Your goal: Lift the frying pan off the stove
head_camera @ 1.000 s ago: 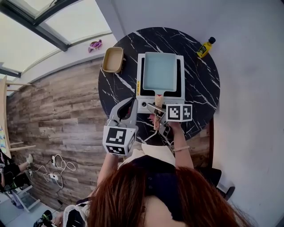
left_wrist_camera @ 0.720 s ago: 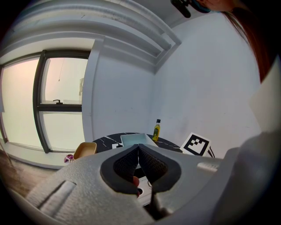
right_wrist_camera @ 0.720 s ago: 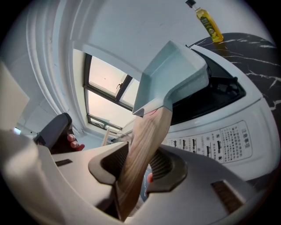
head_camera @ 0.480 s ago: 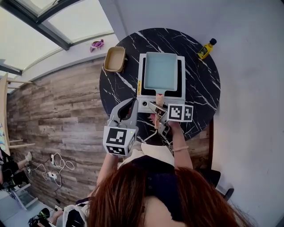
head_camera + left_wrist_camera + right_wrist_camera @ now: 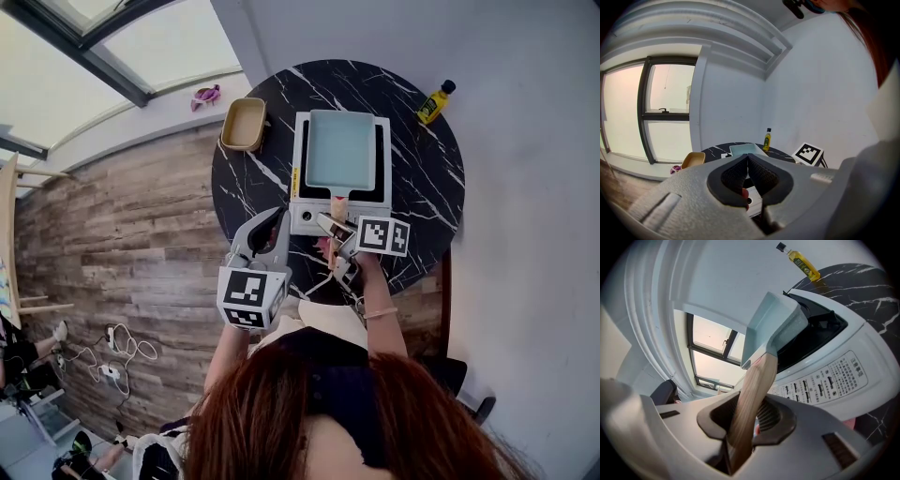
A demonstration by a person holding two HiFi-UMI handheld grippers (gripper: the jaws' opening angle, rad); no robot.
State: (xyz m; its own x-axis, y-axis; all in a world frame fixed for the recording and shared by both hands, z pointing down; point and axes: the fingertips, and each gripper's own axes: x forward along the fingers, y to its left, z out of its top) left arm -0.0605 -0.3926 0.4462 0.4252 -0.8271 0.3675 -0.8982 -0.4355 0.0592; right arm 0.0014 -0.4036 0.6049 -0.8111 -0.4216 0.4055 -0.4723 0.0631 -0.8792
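A light blue square frying pan [image 5: 338,150] sits on a white portable stove [image 5: 309,217] on the round black marble table [image 5: 422,187]. Its wooden handle [image 5: 335,208] points toward me. My right gripper [image 5: 330,228] has just been closing, and the handle [image 5: 754,390] runs between its pads, gripped near its free end. The pan [image 5: 773,319] still rests on the stove [image 5: 834,366]. My left gripper [image 5: 277,216] hovers shut and empty at the table's near left edge, left of the stove; its pads [image 5: 747,159] meet at the tips.
A yellow oil bottle [image 5: 433,101] stands at the table's far right. A tan dish [image 5: 241,125] lies at the far left. A purple toy [image 5: 207,94] sits on the window sill beyond. The wall is close behind the table.
The right gripper's jaws have narrowed onto the wooden handle and the gripper has rolled a little. The left gripper and the pan have stayed in place.
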